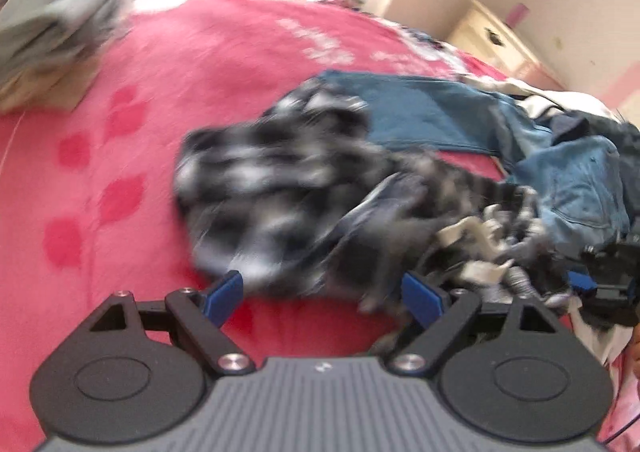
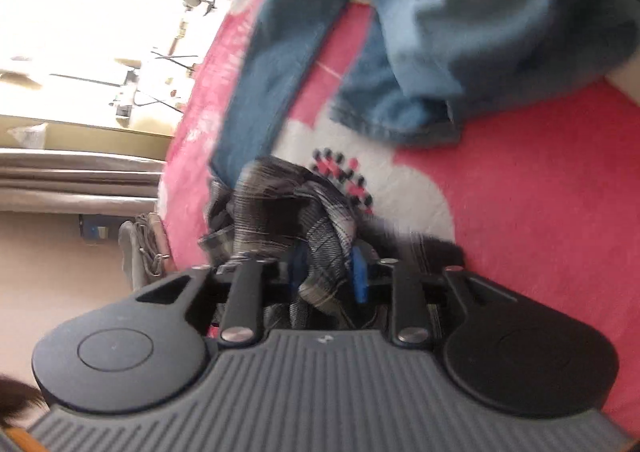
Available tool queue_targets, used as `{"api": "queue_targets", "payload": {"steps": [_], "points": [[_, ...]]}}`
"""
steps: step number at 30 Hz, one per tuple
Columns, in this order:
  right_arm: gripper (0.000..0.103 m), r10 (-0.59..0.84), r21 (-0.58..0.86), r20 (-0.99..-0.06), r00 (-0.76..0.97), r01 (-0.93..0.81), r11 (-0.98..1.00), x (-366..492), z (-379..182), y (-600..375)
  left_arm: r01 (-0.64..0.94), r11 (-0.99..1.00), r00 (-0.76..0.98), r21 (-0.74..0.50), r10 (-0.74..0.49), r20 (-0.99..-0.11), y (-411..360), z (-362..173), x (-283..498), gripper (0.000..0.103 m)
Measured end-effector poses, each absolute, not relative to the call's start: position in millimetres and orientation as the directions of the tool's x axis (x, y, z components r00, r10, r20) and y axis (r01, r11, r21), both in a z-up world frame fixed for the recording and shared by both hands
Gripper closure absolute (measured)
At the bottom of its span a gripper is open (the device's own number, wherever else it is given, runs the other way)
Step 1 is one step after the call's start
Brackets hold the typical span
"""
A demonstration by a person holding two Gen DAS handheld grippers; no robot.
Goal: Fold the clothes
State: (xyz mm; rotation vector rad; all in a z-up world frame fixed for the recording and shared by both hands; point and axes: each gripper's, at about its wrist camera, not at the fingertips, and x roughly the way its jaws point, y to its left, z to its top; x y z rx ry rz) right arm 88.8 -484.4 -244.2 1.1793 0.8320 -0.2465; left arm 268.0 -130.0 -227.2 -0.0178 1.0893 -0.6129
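Observation:
A black-and-white plaid garment [image 1: 280,192] lies bunched and blurred on the pink blanket [image 1: 120,172]. My left gripper [image 1: 324,292] is open, its blue pads on either side of the garment's near edge, gripping nothing. In the right wrist view, my right gripper [image 2: 326,272] is shut on a bunch of the same plaid garment [image 2: 280,204], which hangs crumpled in front of the fingers. The other gripper [image 1: 608,272] shows at the right edge of the left wrist view, at the garment's far end.
Blue jeans [image 1: 440,116] and lighter denim [image 2: 460,32] lie heaped behind the plaid garment. Folded grey and beige clothes [image 1: 56,28] are stacked at the far left. A cream cabinet [image 1: 496,40] stands by the wall. The pink blanket [image 2: 540,180] has a white patch.

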Motion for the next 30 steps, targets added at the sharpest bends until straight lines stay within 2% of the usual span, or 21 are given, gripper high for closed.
{"api": "queue_targets", "payload": {"steps": [1, 5, 7, 8, 11, 13, 14, 15, 16, 18, 19, 22, 26, 28, 29, 30], "points": [[0.058, 0.227, 0.709, -0.684, 0.693, 0.558, 0.432, 90, -237, -483, 0.483, 0.821, 0.309, -0.305, -0.485, -0.818, -139, -227, 273, 0.015], [0.039, 0.173, 0.624, -0.688, 0.705, 0.452, 0.637, 98, -205, -465, 0.594, 0.758, 0.252, -0.269, -0.494, -0.833, -181, -234, 299, 0.015], [0.023, 0.161, 0.558, -0.695, 0.701, 0.384, 0.735, 103, -193, -452, 0.628, 0.735, 0.233, -0.254, -0.49, -0.84, -198, -241, 312, 0.016], [0.02, 0.158, 0.52, -0.701, 0.695, 0.347, 0.78, 108, -190, -442, 0.635, 0.729, 0.223, -0.256, -0.491, -0.842, -206, -244, 319, 0.017], [0.013, 0.16, 0.417, -0.739, 0.654, 0.258, 0.872, 126, -199, -416, 0.651, 0.713, 0.195, -0.261, -0.489, -0.85, -220, -254, 328, 0.034], [0.013, 0.135, 0.34, -0.787, 0.602, 0.239, 0.91, 138, -212, -403, 0.662, 0.701, 0.177, -0.263, -0.488, -0.855, -227, -260, 332, 0.05], [0.016, 0.112, 0.301, -0.811, 0.574, 0.246, 0.921, 141, -221, -400, 0.668, 0.696, 0.167, -0.264, -0.486, -0.858, -231, -262, 334, 0.051], [0.039, 0.088, 0.275, -0.823, 0.561, 0.258, 0.926, 141, -228, -402, 0.668, 0.692, 0.156, -0.275, -0.491, -0.857, -233, -263, 336, 0.051], [0.067, 0.074, 0.271, -0.827, 0.557, 0.279, 0.921, 139, -233, -407, 0.666, 0.688, 0.143, -0.287, -0.495, -0.857, -233, -264, 337, 0.051], [0.078, 0.063, 0.325, -0.819, 0.57, 0.372, 0.87, 127, -240, -430, 0.663, 0.681, 0.119, -0.31, -0.505, -0.855, -235, -266, 339, 0.051], [0.08, 0.059, 0.358, -0.812, 0.581, 0.415, 0.837, 120, -242, -443, 0.662, 0.677, 0.106, -0.322, -0.51, -0.854, -236, -267, 340, 0.05], [0.08, 0.062, 0.459, -0.784, 0.618, 0.51, 0.727, 99, -247, -481, 0.655, 0.666, 0.069, -0.357, -0.524, -0.849, -238, -269, 344, 0.041], [0.07, 0.136, 0.563, -0.754, 0.642, 0.525, 0.638, 92, -256, -501, 0.673, 0.645, 0.03, -0.361, -0.512, -0.858, -254, -280, 346, 0.042], [0.05, 0.153, 0.571, -0.756, 0.637, 0.526, 0.631, 97, -262, -500, 0.673, 0.651, 0.038, -0.353, -0.506, -0.862, -258, -281, 346, 0.05], [0.047, 0.158, 0.577, -0.752, 0.64, 0.523, 0.627, 100, -265, -499, 0.672, 0.654, 0.042, -0.348, -0.503, -0.863, -261, -281, 346, 0.052], [0.045, 0.163, 0.583, -0.748, 0.644, 0.519, 0.624, 104, -269, -498, 0.667, 0.66, 0.048, -0.346, -0.502, -0.864, -261, -278, 347, 0.06]]}}
